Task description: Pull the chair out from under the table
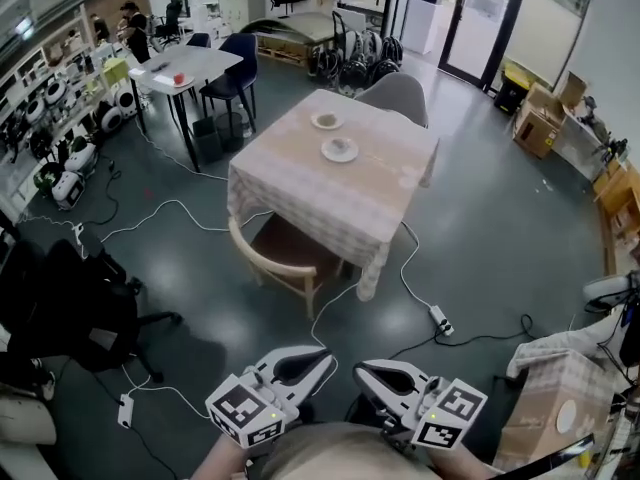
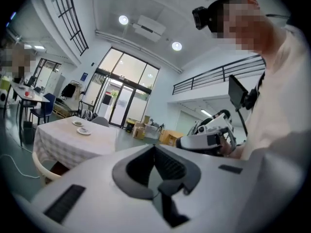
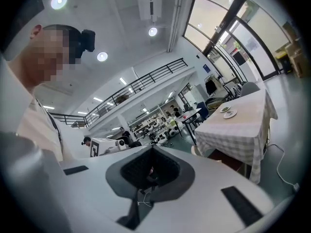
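Both tongs sit low at the 6 o'clock edge of the head view, side by side and well apart from the chair; the left tongs [image 1: 318,356] are clenched on nothing, and the right tongs [image 1: 365,370] are likewise clenched and empty, since each gripper view shows the jaws together with no thing between them; the chair [image 1: 290,246], pale wood with a dark seat, stands at about 12 o'clock from the tongs, tucked against the 7 o'clock side of the counter [image 1: 300,168], its seat partly under the hanging cloth [image 1: 375,238]; so the pull itself is not yet begun, and I judge the step in hand to be the approach; to do it well, bring one tongs near the curved back rail [image 1: 248,251], release the jaws only just before it, and close them on the top of the rail near its middle; then draw the chair straight away from the counter, toward 7 o'clock, slowly; the white cable [image 1: 330,313] on the floor near the legs may catch, and a jerk on the cloth could disturb the plates [image 1: 340,149].
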`<state>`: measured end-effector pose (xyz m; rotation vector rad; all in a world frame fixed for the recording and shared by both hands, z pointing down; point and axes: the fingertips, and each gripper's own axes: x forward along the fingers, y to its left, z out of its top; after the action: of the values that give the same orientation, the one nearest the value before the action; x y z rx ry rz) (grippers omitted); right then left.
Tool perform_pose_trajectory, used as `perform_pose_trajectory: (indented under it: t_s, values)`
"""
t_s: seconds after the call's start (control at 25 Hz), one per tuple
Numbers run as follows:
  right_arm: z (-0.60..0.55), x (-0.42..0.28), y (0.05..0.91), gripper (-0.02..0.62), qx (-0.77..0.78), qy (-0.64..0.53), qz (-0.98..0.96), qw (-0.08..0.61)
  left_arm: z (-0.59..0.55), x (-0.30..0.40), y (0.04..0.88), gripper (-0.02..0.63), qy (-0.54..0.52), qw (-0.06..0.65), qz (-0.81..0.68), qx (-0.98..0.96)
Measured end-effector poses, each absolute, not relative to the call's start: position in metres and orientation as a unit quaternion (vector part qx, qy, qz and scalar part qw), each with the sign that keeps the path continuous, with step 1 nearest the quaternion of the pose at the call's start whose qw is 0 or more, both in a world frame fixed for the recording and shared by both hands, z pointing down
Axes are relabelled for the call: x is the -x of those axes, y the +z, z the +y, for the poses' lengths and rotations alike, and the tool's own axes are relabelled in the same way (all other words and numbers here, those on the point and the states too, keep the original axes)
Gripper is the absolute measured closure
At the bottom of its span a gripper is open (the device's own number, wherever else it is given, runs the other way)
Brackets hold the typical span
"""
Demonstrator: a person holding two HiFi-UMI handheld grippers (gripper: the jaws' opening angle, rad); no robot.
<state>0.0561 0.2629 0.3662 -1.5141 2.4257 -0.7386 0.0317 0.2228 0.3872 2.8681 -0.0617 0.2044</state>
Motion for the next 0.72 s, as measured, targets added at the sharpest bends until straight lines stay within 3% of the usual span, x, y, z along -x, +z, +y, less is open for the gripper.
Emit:
perform_pose_trajectory:
  t_s: [0.24, 0.44, 0.72]
  values:
    - [0.296, -0.15, 0.379, 0.586, 0.517, -0.275, 0.799, 0.14, 0.256, -0.12, 0.39, 0.601, 0.128, 0.063, -0.04, -0.989]
    - [0.317, -0.202, 0.388, 0.586, 0.496, -0.283, 0.81, 0.137, 0.267, -0.166, 0.396, 0.601, 0.136, 0.102, -0.088, -0.981]
    - [0.318, -0.219, 0.392, 0.586, 0.449, -0.282, 0.837, 0.133, 0.256, -0.17, 0.397, 0.6, 0.142, 0.143, -0.162, -0.966]
